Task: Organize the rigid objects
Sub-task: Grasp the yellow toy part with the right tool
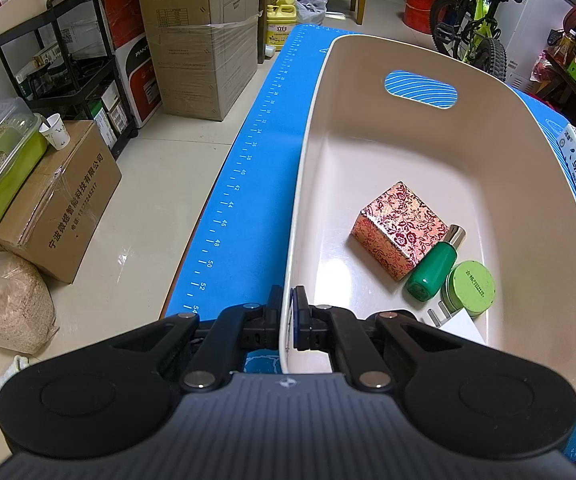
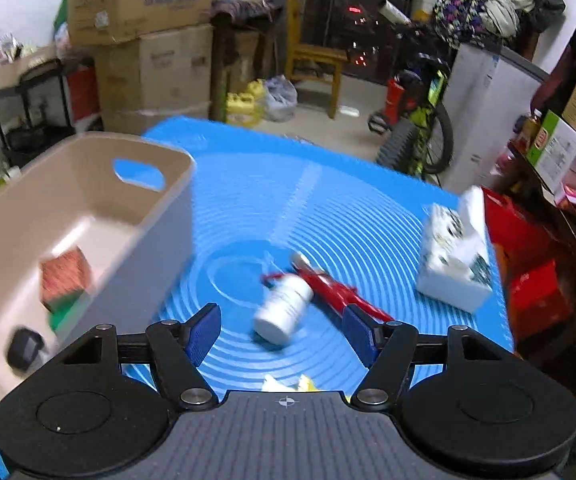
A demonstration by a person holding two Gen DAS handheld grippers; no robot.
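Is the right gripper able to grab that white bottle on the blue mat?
Probably yes. The right gripper is open, and the white bottle lies on its side just ahead between the fingers, with bare blue mat in front.

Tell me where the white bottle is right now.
In the right wrist view, the white bottle lies on its side on the blue mat, ahead of the open right gripper, against the red tool.

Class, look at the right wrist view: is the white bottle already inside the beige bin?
No, the white bottle lies on the blue mat, outside the beige bin.
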